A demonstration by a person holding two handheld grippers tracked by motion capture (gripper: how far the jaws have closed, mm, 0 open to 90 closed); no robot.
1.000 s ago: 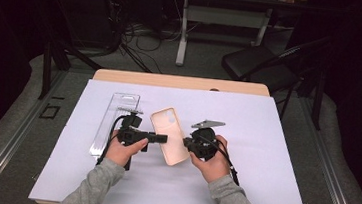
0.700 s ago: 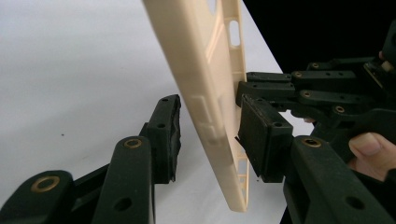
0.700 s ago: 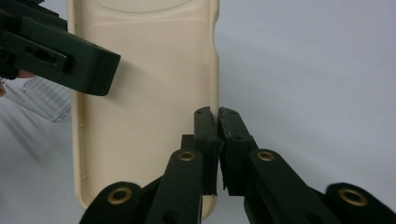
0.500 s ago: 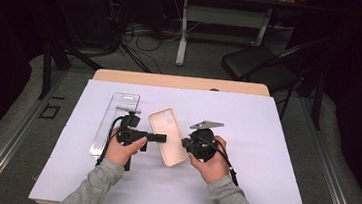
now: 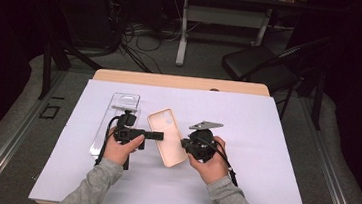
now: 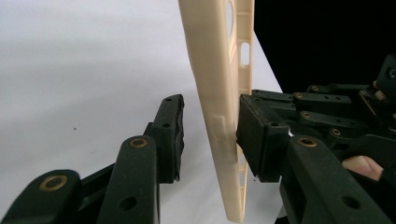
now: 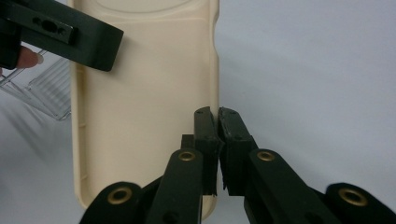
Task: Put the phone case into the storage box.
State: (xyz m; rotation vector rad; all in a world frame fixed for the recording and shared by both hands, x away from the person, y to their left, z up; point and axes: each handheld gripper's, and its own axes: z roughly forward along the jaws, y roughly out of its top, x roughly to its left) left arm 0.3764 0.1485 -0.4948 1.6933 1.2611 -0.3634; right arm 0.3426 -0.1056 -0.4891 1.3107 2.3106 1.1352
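table: pale sheet covers nearly the whole top, wood strip bare at far edge; wide free sheet right of the hands and along the near edge, less room on the left
floor: dark around table, folding chair and cables beyond the far edge, well apart from the work
clear tray: transparent plastic packaging, lies flat left of centre, long side running near-to-far; left hand sits over its near end
phone case: beige, mid-table between the two grippers, just right of the tray; camera cut-out toward far end
left gripper: points rightward at the case's left long edge; jaws have just been closing, case edge between them
left gripper view: case stands edge-on between the jaws; right pad is against the case side, left pad stands off with a clear gap, so no pinch yet; button cut-outs show on the rim
right gripper: at the case's right long edge, near the near end
right gripper view: jaws almost together, clamped on the case's thin side wall; case inner face shows flat on the sheet, left jaw tip reaching in over the far corner, tray corner behind it
high view extra: both forearms in grey sleeves, cables trailing, grey plate on top of right gripper
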